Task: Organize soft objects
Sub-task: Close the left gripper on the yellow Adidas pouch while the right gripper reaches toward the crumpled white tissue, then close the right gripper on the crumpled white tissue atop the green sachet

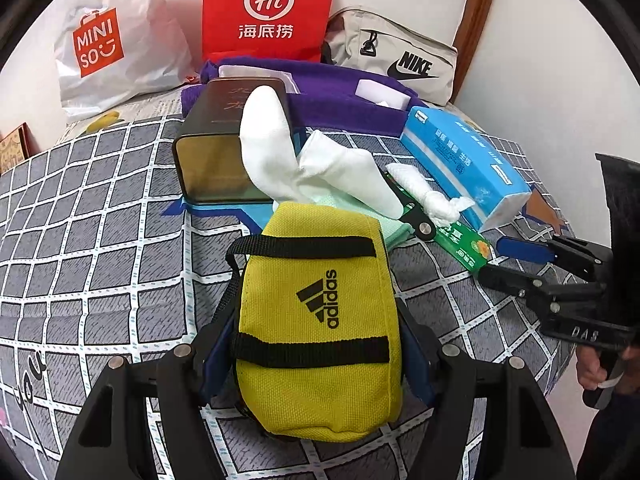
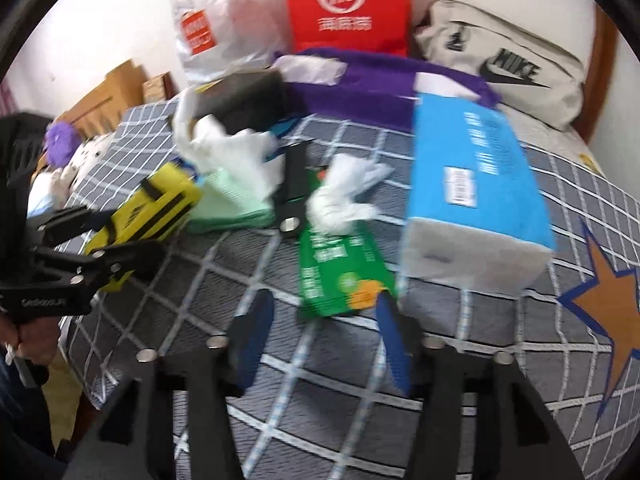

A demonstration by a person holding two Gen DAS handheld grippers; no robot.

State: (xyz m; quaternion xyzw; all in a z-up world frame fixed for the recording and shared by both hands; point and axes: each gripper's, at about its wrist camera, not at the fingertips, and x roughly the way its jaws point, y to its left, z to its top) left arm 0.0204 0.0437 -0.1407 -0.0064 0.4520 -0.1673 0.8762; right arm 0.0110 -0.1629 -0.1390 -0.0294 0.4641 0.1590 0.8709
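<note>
Clamped across my left gripper [image 1: 316,364] jaws is the yellow pouch [image 1: 320,320], pads pressing its two long sides low over the bed [image 1: 100,220]. I judge it light and squashy, canvas that gives under pressure, so I'd hold it mid-body as now, clear of the loose black straps. It is yellow weave with a black logo. My right gripper [image 2: 320,344] hangs with jaws apart and nothing between them, just short of the green carton [image 2: 340,276]. Beyond lie white socks [image 1: 320,168], a blue tissue pack [image 1: 468,164] and a dark tin [image 1: 224,152].
</note>
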